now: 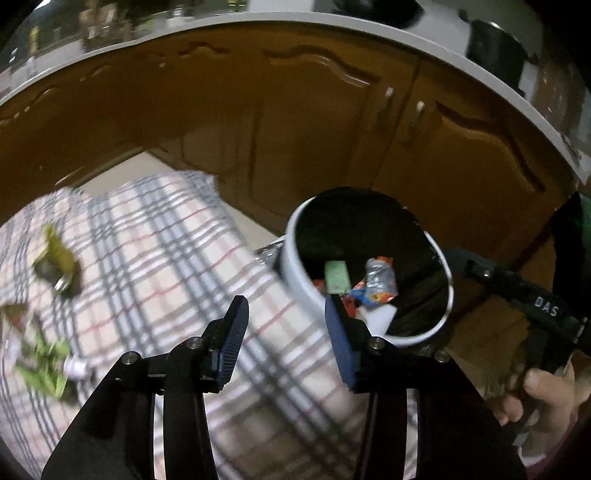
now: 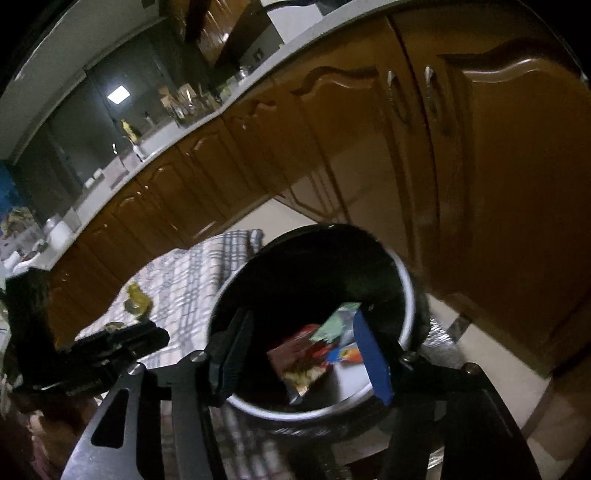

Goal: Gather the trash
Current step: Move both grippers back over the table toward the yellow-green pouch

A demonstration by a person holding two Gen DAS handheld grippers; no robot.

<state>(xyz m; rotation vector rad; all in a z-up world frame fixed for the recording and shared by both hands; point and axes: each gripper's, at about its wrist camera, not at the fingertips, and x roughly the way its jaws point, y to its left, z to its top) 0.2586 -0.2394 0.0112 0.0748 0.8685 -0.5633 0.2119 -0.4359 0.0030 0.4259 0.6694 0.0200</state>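
A white trash bin (image 1: 295,284) with a black liner stands beside the plaid-covered table. Inside lie a green packet (image 1: 337,275) and a silver-orange wrapper (image 1: 378,280). My left gripper (image 1: 286,310) is open and empty, over the cloth right at the bin's left rim. On the cloth to the left lie a yellow-green wrapper (image 1: 55,258) and a green wrapper (image 1: 44,365), both blurred. My right gripper (image 2: 301,325) is open above the bin's (image 2: 408,295) mouth. A red-brown wrapper (image 2: 299,354) and the green packet (image 2: 334,325) lie below its fingers, untouched.
Brown kitchen cabinets (image 1: 295,122) under a grey counter edge (image 1: 258,27) stand close behind the bin. The plaid tablecloth (image 1: 177,258) hangs over the table's edge. A person's hand (image 1: 535,395) holds the right tool's black frame (image 1: 517,291). A small white cap (image 1: 75,367) lies by the green wrapper.
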